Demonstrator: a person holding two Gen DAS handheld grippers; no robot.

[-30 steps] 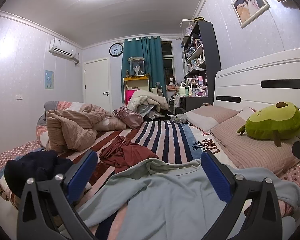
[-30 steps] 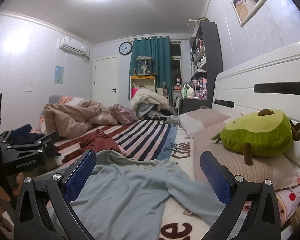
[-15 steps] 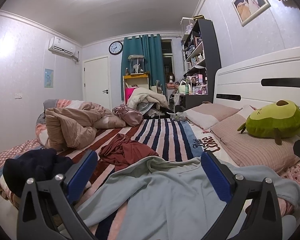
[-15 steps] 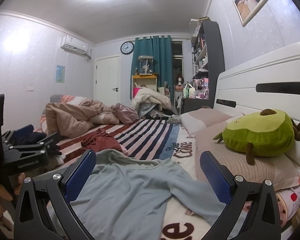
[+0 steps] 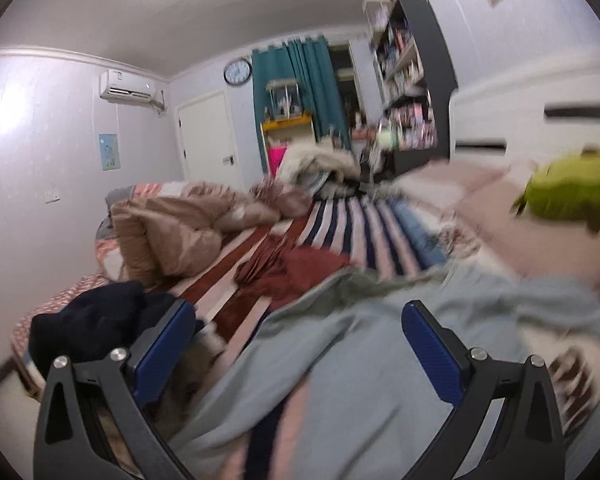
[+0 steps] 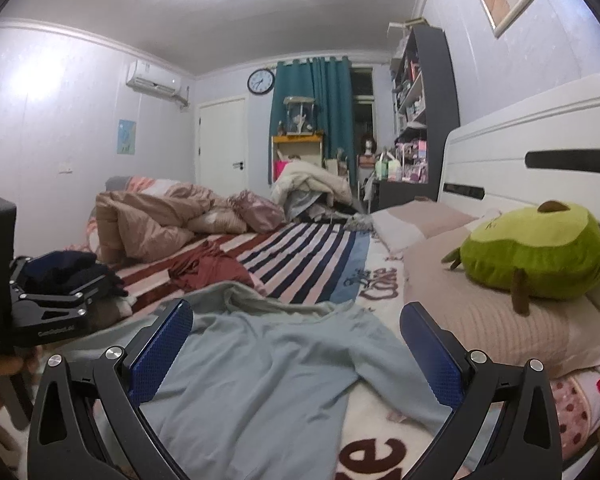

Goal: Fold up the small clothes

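A pale blue long-sleeved top [image 6: 260, 368] lies spread and wrinkled on the striped bed, just in front of both grippers; it also shows in the left wrist view [image 5: 364, 364]. My right gripper [image 6: 296, 348] is open and empty above its middle. My left gripper [image 5: 298, 344] is open and empty over the top's left part, and its view is blurred. The left gripper's body [image 6: 48, 312] shows at the left of the right wrist view. A dark red garment [image 6: 212, 268] lies crumpled farther up the bed. A dark navy garment [image 5: 88, 320] is bunched at the left edge.
A green avocado plush [image 6: 536, 256] sits on pink pillows [image 6: 500, 328] by the white headboard [image 6: 540, 140] at right. A bunched tan duvet [image 6: 152, 224] lies far left. Shelves [image 6: 424, 112] and a clothes pile [image 6: 312, 184] stand at the far end.
My left gripper has tilted and swung, blurring its view, with the bed now slanting. My right gripper has barely moved. Both stay open.
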